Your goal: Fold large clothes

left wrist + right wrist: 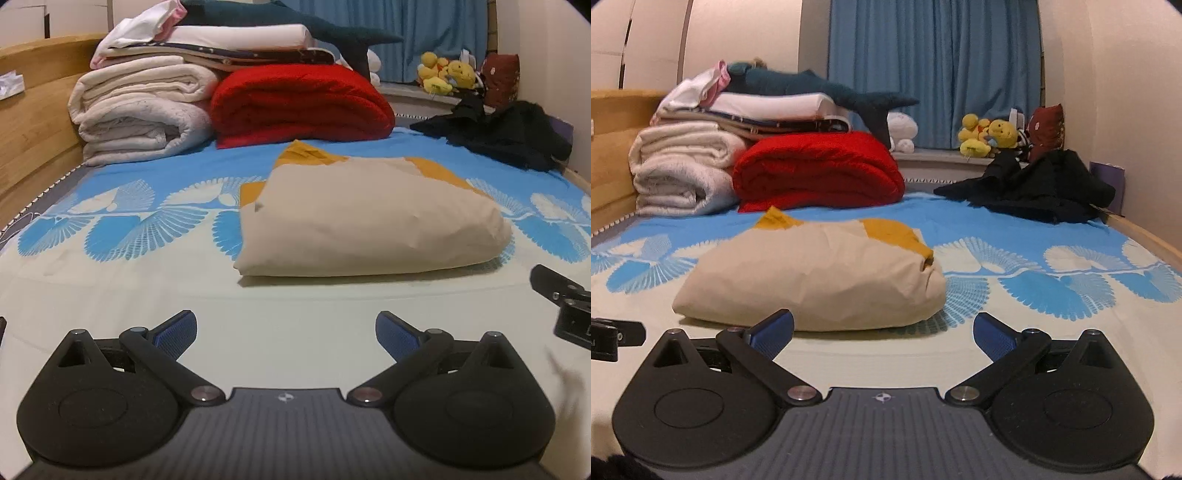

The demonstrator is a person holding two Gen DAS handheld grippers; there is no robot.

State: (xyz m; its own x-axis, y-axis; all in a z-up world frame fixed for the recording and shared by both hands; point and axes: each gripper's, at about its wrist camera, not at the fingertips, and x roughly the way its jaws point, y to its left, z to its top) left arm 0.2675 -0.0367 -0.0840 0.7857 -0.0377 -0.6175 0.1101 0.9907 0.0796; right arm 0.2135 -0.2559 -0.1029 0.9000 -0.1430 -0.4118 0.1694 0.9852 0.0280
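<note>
Both pairs of blue-padded fingers are standing wide apart and are holding nothing: the left gripper [286, 334] is hovering at the bottom of its frame above the pale part of the bed sheet [110, 295], and the right gripper [883, 334] is doing the same in its own view. No readable writing is showing; only a small round emblem is sitting on each gripper body.

One folded garment [369, 225] is lying on the bed, in the middle of the left view and left of centre in the right view [812, 280]. It is looking like a thick beige packet with mustard-yellow parts showing at its far edge, and its surface is slightly wrinkled.

Behind it, one red blanket [299, 105] is lying beside a stack of white bedding [144, 110] at the upper left. One dark heap of clothes [509, 133] is lying at the right, and some yellow plush toys [443, 75] are sitting before the blue curtain [934, 70].
</note>
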